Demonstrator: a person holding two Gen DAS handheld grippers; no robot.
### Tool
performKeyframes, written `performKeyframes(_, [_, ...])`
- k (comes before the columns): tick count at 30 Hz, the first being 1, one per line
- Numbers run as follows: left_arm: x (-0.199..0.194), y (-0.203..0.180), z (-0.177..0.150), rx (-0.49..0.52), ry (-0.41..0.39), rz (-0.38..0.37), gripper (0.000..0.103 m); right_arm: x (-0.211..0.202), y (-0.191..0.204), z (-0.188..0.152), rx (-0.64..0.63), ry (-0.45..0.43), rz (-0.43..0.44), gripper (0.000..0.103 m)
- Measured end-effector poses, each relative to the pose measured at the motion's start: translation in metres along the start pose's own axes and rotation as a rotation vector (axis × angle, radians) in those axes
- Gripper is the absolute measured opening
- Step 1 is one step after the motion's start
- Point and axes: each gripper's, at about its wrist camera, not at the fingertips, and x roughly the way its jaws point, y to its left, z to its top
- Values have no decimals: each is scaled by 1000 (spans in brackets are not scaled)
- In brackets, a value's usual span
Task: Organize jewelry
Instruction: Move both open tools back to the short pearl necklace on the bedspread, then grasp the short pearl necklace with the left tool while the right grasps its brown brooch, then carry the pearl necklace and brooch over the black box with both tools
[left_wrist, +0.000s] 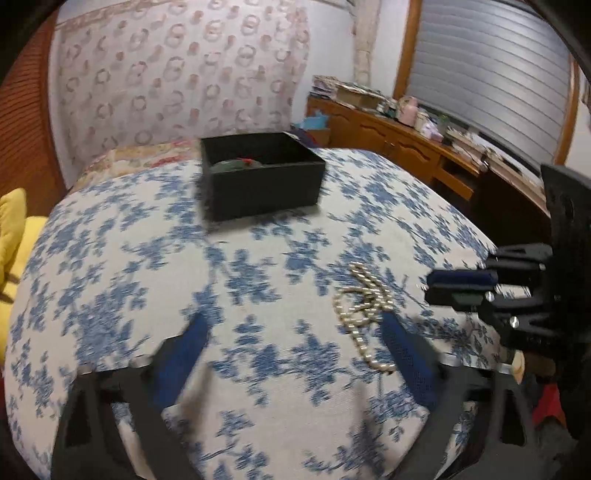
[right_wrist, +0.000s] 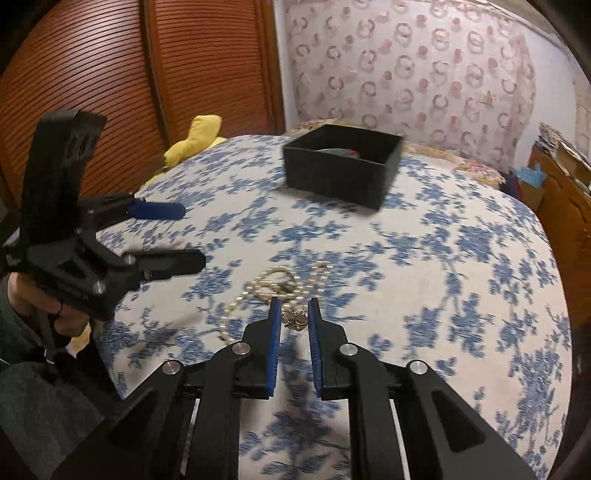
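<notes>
A pearl necklace (left_wrist: 364, 314) lies bunched on the blue-flowered bedspread (left_wrist: 258, 266); it also shows in the right wrist view (right_wrist: 275, 286). A small gold brooch (right_wrist: 295, 319) lies between the tips of my right gripper (right_wrist: 294, 314), whose jaws stand a little apart around it without touching. My left gripper (left_wrist: 291, 332) is wide open and empty, its right finger (left_wrist: 402, 354) beside the necklace. A black box (left_wrist: 260, 173) with some jewelry inside stands farther back; it also shows in the right wrist view (right_wrist: 341, 166).
A yellow cushion (right_wrist: 195, 138) lies at the bed's left edge by a wooden slatted door (right_wrist: 110, 74). A wooden dresser (left_wrist: 406, 140) with clutter stands to the right. A floral headboard (left_wrist: 177, 74) rises behind the box.
</notes>
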Motion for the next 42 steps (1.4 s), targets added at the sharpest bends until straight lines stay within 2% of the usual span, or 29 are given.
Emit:
performKeyframes(2, [9,-5,3,11,23,-20,54,-1,-5,-1,14,-5,-7,16])
performKeyframes(4, [17,-10,6,26,46,-39,43,-2,-9,-2,25,-10,-10,16])
performKeyframes(8, [32,-19,13,66,80,-54,32,-2,-12,-4,39,-14,-10,16])
performKeyframes(10, [42,-19,15,74,110,-41,29,-2,-13,-5,42,-16,-6,16])
performKeyframes(13, [46,-18,20,76,110,-27,28,-2,-12,-5,42,-18,1,16])
performKeyframes(14, [48,-18,21,77,116,-24,23,-2,-12,-5,41,-18,3,16])
performKeyframes(16, [50,-19,22,90,116,-13,21,-1,-9,-5,34,-15,4,16])
performKeyframes(19, [51,-25,22,133,118,-1,4,-1,-7,-5,30,-14,4,16])
performKeyframes(23, [48,-21,22,123,103,-2,4,-1,-6,-4,28,-14,1,16])
performKeyframes(29, [24,-12,31,81,28,-16,4,-4,-5,5,11,-28,6,16])
performKeyframes(42, [-39,-9,92,82,-163,-3,4,-21,-5,54,-21,-129,9,16])
